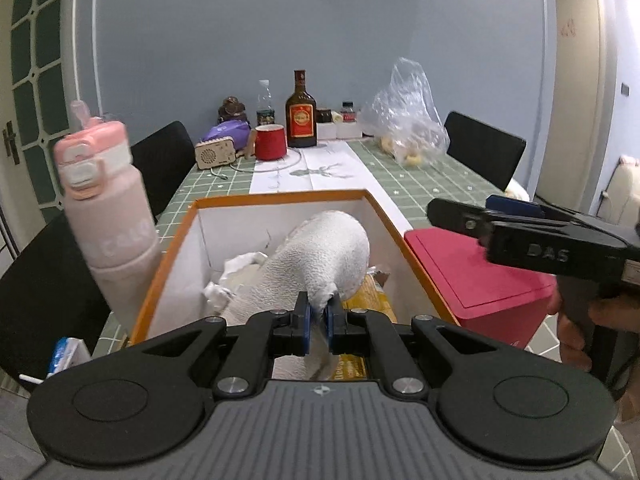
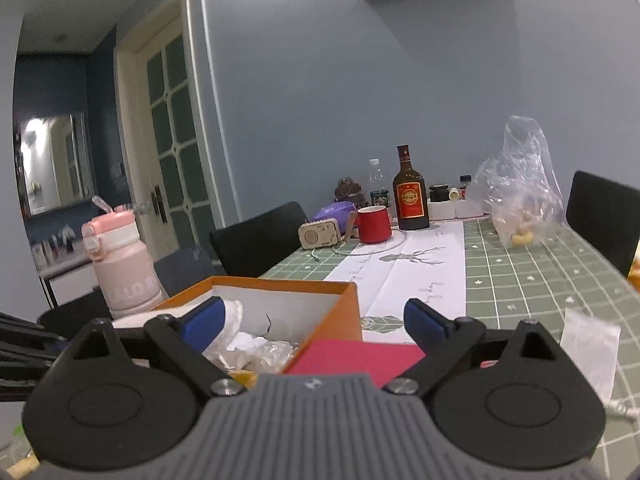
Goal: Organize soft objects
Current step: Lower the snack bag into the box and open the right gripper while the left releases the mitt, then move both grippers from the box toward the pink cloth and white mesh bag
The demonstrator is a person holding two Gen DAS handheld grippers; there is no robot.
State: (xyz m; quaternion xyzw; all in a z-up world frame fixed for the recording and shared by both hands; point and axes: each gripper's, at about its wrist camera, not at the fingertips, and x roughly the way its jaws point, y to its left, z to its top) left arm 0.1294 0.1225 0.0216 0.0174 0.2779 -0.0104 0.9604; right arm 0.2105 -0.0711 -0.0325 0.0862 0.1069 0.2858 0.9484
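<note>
My left gripper (image 1: 318, 312) is shut on a white towel (image 1: 320, 256) that hangs bunched inside an orange-rimmed white box (image 1: 280, 199). Crumpled white paper (image 1: 240, 264) and a yellow packet (image 1: 372, 300) lie in the box under the towel. My right gripper (image 2: 316, 316) is open and empty, hovering over the box's right rim (image 2: 340, 312) and a red box (image 2: 352, 356). It also shows in the left wrist view (image 1: 480, 216), above the red box (image 1: 476, 276).
A pink water bottle (image 1: 104, 200) stands left of the box. Farther back on the green checked table (image 1: 420, 184) are a red mug (image 1: 271, 142), a brown bottle (image 1: 301, 114), a small radio (image 1: 214, 153), a purple pouch (image 1: 226, 132) and a clear plastic bag (image 1: 408, 120). Black chairs (image 1: 484, 148) flank the table.
</note>
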